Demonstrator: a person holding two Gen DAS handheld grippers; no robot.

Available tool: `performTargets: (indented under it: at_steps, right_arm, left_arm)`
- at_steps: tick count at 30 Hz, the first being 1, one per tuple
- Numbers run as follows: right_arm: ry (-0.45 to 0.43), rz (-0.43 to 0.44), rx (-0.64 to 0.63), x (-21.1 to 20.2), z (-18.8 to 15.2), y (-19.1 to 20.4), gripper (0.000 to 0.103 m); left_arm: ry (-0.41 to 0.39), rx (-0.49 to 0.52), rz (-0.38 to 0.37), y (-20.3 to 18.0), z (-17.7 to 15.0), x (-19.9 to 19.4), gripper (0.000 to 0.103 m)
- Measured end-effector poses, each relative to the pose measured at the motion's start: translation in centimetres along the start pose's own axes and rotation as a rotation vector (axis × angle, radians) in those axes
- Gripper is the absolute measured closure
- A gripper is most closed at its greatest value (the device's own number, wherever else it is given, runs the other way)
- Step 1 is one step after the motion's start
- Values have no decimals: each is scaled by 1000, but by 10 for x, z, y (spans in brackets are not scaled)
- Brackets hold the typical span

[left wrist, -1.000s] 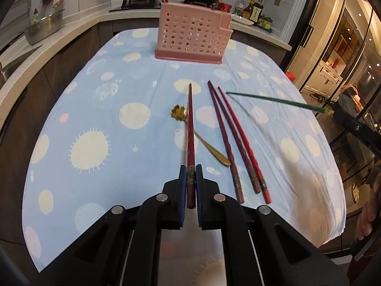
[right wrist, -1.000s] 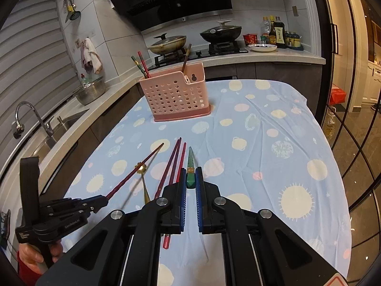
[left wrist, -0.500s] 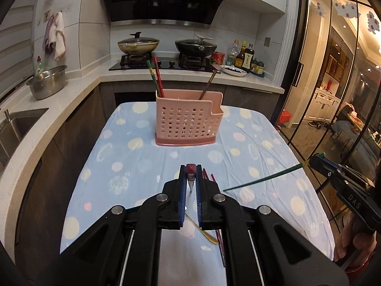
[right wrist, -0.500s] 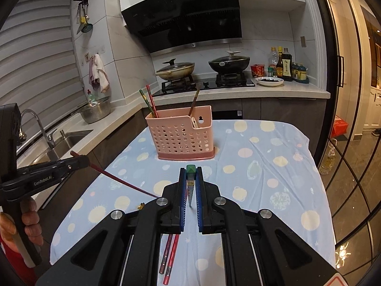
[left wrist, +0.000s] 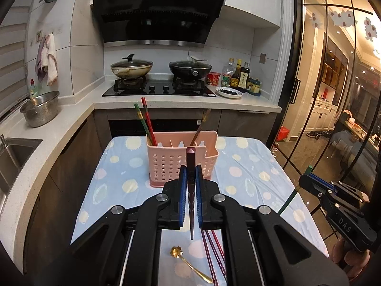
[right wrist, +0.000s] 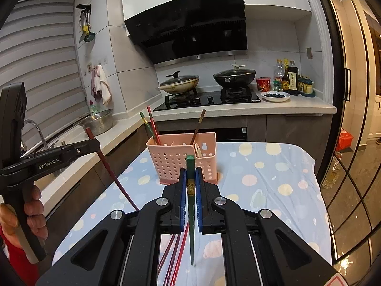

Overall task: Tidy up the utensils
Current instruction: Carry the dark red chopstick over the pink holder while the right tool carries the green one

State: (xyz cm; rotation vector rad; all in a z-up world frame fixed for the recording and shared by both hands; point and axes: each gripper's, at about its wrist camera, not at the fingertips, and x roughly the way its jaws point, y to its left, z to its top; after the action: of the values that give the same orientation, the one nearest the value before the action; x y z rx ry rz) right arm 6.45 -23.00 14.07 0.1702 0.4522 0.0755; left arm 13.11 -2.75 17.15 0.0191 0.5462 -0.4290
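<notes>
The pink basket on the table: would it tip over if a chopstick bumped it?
Possibly. The pink basket looks like thin, perforated plastic, so probably light. Tall chopsticks lean out above its rim, adding leverage. Its wide base resting flat on the tablecloth should resist a gentle nudge, though it might slide.

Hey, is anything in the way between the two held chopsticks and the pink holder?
Nothing visible. The left gripper holds a red chopstick and the right gripper a green chopstick, both raised above bare tablecloth in front of the holder. Its top is open, holding a few utensils.
</notes>
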Motion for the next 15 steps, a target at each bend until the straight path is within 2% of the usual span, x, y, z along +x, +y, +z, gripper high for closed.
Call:
performTargets:
  at_steps: [3, 15]
  right_arm:
    - [-24, 11, -1, 8, 20, -1, 96]
    - [-135, 36, 4, 63, 136, 4, 96]
  left_arm:
    - [-30, -1, -3, 0, 23, 5, 96]
    - [-138, 7, 19, 0, 119, 34, 96]
